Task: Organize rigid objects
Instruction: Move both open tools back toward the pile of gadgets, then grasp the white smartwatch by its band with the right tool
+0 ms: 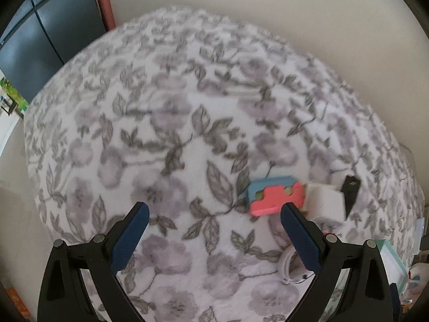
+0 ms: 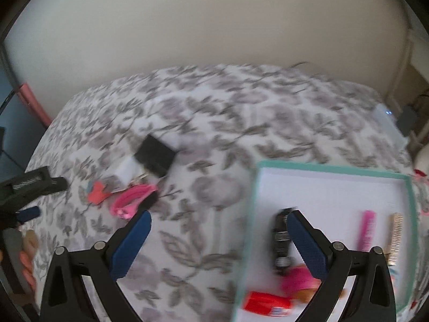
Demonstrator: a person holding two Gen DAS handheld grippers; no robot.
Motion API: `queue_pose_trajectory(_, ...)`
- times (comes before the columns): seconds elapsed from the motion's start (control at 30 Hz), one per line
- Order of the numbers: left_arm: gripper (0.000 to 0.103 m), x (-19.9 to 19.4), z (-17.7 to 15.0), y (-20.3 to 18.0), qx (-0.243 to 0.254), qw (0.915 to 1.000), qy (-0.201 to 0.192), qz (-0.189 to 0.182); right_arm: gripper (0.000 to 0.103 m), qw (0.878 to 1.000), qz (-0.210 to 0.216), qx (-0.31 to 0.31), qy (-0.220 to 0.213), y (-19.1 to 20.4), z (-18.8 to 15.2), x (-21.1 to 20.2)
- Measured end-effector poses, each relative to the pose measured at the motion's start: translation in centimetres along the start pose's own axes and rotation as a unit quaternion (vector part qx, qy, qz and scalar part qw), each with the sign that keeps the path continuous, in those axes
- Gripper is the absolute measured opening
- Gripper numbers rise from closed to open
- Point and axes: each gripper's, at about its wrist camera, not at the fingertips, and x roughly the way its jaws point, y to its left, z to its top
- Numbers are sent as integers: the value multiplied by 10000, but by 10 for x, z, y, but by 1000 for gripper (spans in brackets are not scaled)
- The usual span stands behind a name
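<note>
While both hand-held grippers stand wide and empty over the plush floral blanket (image 1: 171, 134), the loose things lie between them. Just beyond the left hand-held gripper (image 1: 214, 214), off its right finger, sits a blocky pink-and-blue puzzle piece (image 1: 273, 196) touching a white box (image 1: 325, 201). The right hand-held gripper (image 2: 218, 221) hangs at the left rim of a teal-edged tray (image 2: 332, 167) (seen whole only in its view), whose smooth white floor holds a black clip (image 2: 280, 237), a pink comb (image 2: 366, 232), a glittery strip (image 2: 395, 234) and a red tube (image 2: 268, 304). Left and ahead lie a pink hair tie (image 2: 131, 198) and black box (image 2: 155, 155). Blur hides any writing.
</note>
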Motion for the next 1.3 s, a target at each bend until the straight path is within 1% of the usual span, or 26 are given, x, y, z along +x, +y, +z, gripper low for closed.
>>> queue_pose_trajectory(0.2,98,31,-7,2,19,9990,421,136,102,9987,194,-366,289,39,-10,23)
queue_pose_trajectory(0.3,98,41,-10,6,-71,9981,606,116,102,9975,287,-463,449,52,-16,34)
queue_pose_trajectory(0.53,98,46,-8,25,-335,9972,641,199,102,9944,310,-746,683,74,-25,54)
queue_pose_trajectory(0.67,98,41,-5,38,-440,9971,585,225,102,9934,209,-853,741,82,-27,64)
queue_pose_trajectory(0.77,98,40,0,44,-447,9972,543,238,102,9932,178,-869,753,84,-28,69)
queue_pose_trajectory(0.9,98,37,-1,40,-335,9978,549,166,102,9936,121,-892,685,91,-26,70)
queue_pose_trajectory(1.0,98,37,5,34,-242,9981,549,131,97,9917,130,-1041,748,99,-28,75)
queue_pose_trajectory(1.07,98,35,5,32,-210,9983,529,125,87,9902,49,-1165,764,104,-31,78)
queue_pose_trajectory(1.1,98,34,6,32,-210,9984,520,115,86,9895,-20,-1236,747,106,-32,78)
queue_pose_trajectory(1.2,98,30,5,28,-196,9984,524,44,83,9896,-12,-1243,728,105,-32,76)
queue_pose_trajectory(1.27,98,28,5,22,-150,9984,544,4,77,9905,38,-1191,686,101,-31,72)
queue_pose_trajectory(1.3,98,27,4,20,-125,9983,561,-31,75,9910,60,-1165,661,99,-31,70)
